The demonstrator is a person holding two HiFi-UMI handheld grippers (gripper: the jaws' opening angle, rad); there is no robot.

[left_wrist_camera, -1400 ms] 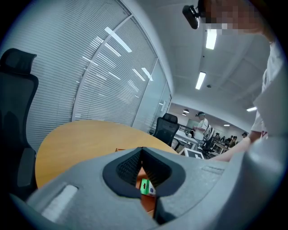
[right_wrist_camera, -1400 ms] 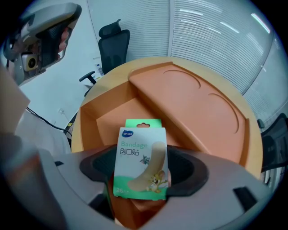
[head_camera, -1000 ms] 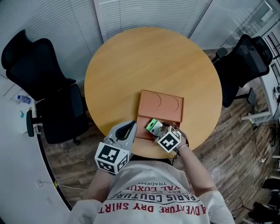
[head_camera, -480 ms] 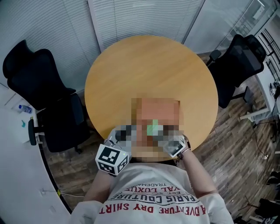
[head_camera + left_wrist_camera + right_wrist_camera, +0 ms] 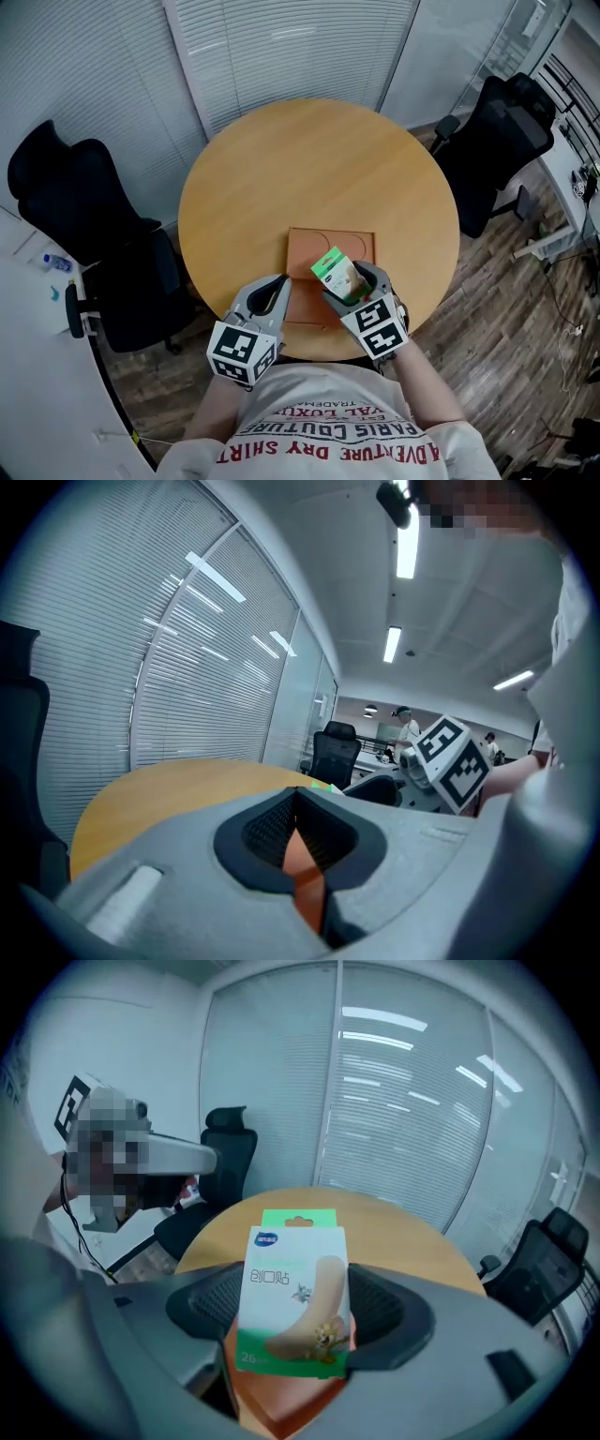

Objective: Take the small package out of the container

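An orange box container (image 5: pixel 330 246) lies on the round wooden table (image 5: pixel 309 169) near its front edge. My right gripper (image 5: pixel 345 283) is shut on the small green-and-white package (image 5: pixel 336 270) and holds it just above the container's front right part. In the right gripper view the package (image 5: pixel 292 1302) stands upright between the black pads (image 5: pixel 386 1309), with the orange container (image 5: pixel 291 1401) beneath. My left gripper (image 5: pixel 279 287) sits at the container's left front edge. In the left gripper view its jaws (image 5: pixel 298 841) are closed on a thin orange edge of the container (image 5: pixel 304 866).
Black office chairs stand to the left (image 5: pixel 84 187) and the far right (image 5: pixel 497 131) of the table. Window blinds (image 5: pixel 291 47) run along the back. The far half of the tabletop is bare wood. The person's torso is close behind the front edge.
The right gripper has lifted the package a little higher over the container and turned it more upright. The left gripper has stayed at the container's left front edge.
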